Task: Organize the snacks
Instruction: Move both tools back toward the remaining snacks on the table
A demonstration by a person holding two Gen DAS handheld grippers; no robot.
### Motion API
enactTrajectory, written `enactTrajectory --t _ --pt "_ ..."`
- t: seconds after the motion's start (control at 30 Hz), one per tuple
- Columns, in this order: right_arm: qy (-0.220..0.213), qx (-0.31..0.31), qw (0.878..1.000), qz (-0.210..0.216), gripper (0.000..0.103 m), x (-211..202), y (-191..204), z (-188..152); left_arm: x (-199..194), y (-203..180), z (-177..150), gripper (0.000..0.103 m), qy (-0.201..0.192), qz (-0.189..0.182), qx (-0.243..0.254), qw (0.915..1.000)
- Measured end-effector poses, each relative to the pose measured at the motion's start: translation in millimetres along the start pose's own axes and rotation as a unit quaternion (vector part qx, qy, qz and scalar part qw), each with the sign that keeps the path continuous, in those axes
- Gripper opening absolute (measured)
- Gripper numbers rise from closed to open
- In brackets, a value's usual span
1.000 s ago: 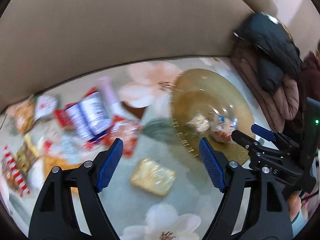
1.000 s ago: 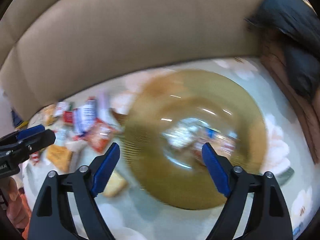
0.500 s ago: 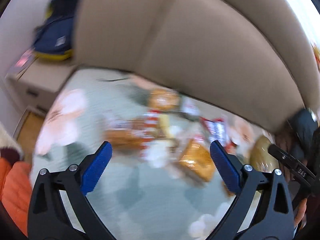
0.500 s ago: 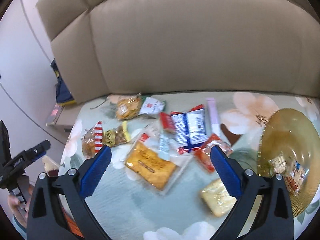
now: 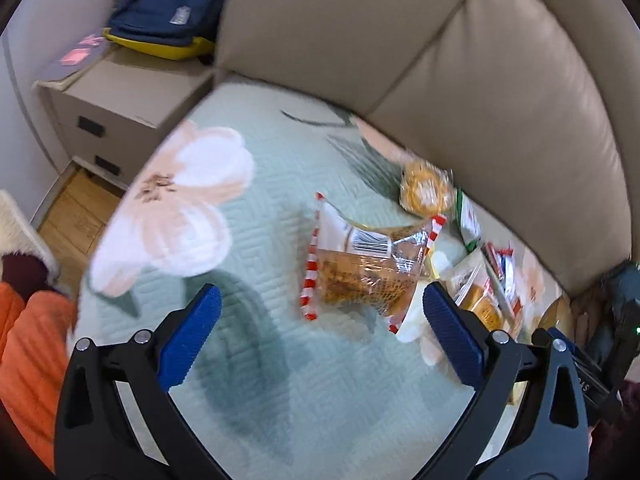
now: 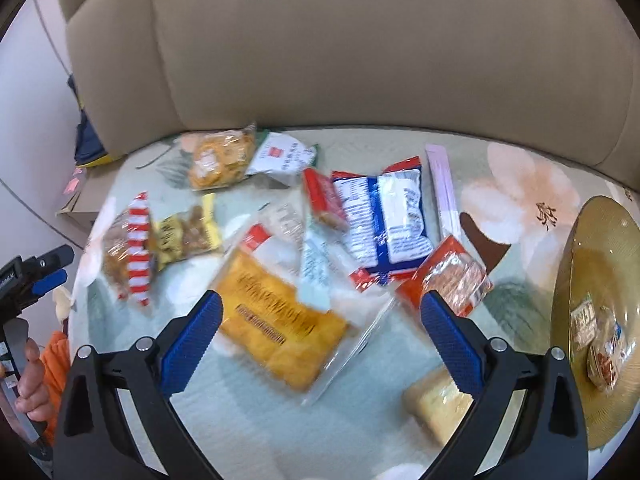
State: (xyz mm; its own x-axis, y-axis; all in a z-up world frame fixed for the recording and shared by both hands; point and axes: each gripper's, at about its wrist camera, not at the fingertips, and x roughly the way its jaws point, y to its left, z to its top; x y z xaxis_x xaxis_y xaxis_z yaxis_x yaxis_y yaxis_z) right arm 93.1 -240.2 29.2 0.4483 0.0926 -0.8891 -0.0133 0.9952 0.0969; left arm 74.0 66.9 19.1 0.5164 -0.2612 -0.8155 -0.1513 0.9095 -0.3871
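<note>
Several snack packs lie on a pale green floral cover. In the left wrist view my left gripper (image 5: pixel 320 332) is open above the cover, just short of a red-and-white striped pack (image 5: pixel 360 272); a round cracker pack (image 5: pixel 426 194) lies beyond. In the right wrist view my right gripper (image 6: pixel 320 336) is open over a big yellow pack (image 6: pixel 280 320). A blue-and-white pack (image 6: pixel 384 220), an orange-red pack (image 6: pixel 452 276), a pale cake pack (image 6: pixel 436 404) and the striped pack (image 6: pixel 132 248) lie around. A gold plate (image 6: pixel 592 264) at right holds two small snacks (image 6: pixel 600 344).
A beige padded backrest (image 6: pixel 360 48) rises behind the snacks. A bedside cabinet (image 5: pixel 116 92) with a blue-yellow bag (image 5: pixel 168 4) stands at the left, wood floor (image 5: pixel 76 216) below. An orange sleeve (image 5: pixel 28 344) is at lower left. Dark clothes (image 5: pixel 620 300) lie at right.
Both grippers swung left, away from the gold plate: the left one now faces the striped pack and the cabinet corner, the right one the middle pile. Both stayed open.
</note>
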Motion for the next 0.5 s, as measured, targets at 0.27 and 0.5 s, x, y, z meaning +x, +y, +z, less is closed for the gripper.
enactTrajectory --t 0.27,0.5 --pt "0.052 -0.004 0.998 0.019 0.097 40.8 -3.6 19.1 52.3 -40.6 14.2 0.1 0.04 0.011 0.064 0.9971" --pt "0.088 0.002 0.995 0.051 0.096 55.3 -8.0 0.9 87.7 -54.4 17.8 0.1 0.068 0.043 0.092 0.9925"
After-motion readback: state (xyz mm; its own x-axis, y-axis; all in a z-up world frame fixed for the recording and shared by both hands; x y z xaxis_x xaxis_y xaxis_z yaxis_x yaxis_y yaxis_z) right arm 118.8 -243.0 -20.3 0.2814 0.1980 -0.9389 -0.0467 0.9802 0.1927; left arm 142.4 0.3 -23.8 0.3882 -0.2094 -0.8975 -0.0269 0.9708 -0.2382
